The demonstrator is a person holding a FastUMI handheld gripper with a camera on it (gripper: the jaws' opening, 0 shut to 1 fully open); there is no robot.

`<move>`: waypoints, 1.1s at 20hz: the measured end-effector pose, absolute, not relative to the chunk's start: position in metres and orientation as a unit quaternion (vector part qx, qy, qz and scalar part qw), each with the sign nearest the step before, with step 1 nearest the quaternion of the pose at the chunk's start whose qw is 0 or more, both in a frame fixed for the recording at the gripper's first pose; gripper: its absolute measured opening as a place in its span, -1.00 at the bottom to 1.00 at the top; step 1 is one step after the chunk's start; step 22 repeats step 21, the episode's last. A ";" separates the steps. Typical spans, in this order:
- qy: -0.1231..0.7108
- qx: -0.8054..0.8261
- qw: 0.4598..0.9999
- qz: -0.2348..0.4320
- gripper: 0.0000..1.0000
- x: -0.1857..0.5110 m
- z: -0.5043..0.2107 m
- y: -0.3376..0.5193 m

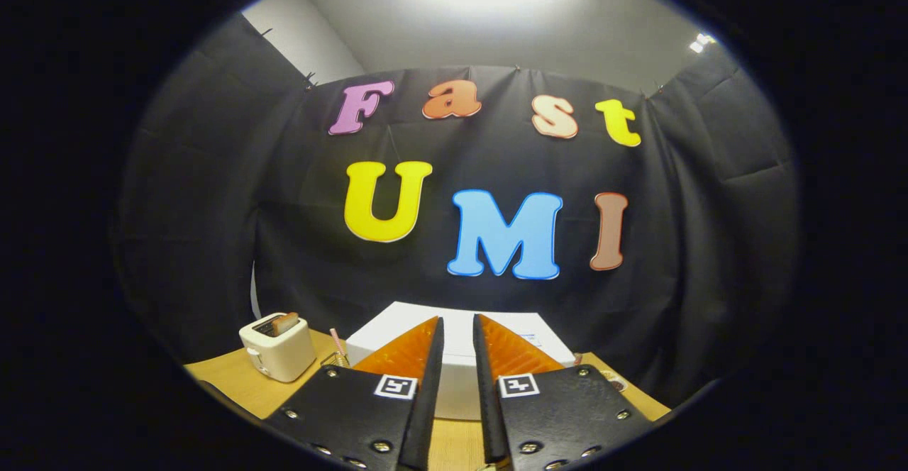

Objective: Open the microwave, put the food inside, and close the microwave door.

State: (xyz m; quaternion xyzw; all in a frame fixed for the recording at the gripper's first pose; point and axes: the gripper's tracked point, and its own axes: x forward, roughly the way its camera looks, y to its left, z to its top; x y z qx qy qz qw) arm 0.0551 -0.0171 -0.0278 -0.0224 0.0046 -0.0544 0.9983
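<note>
Wooden table (227, 386): one microwave (454, 333), one toaster (278, 347), tongs (458, 323) seemingly empty.

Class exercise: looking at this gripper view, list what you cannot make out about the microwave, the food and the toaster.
- Microwave: its door and front are hidden behind the fingers of the hand-held gripper, which stand slightly apart with nothing between them.
- Toaster: what sits in its slot is too small to identify.
- Small items beside the microwave: too small to name; whether one is the food is unclear.
</note>
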 end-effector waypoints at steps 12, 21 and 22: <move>-0.054 -0.031 0.998 -0.007 0.92 0.023 0.048 0.021; -0.027 -0.024 0.999 -0.004 0.93 0.032 0.027 0.016; -0.027 -0.024 0.999 -0.004 0.93 0.032 0.027 0.016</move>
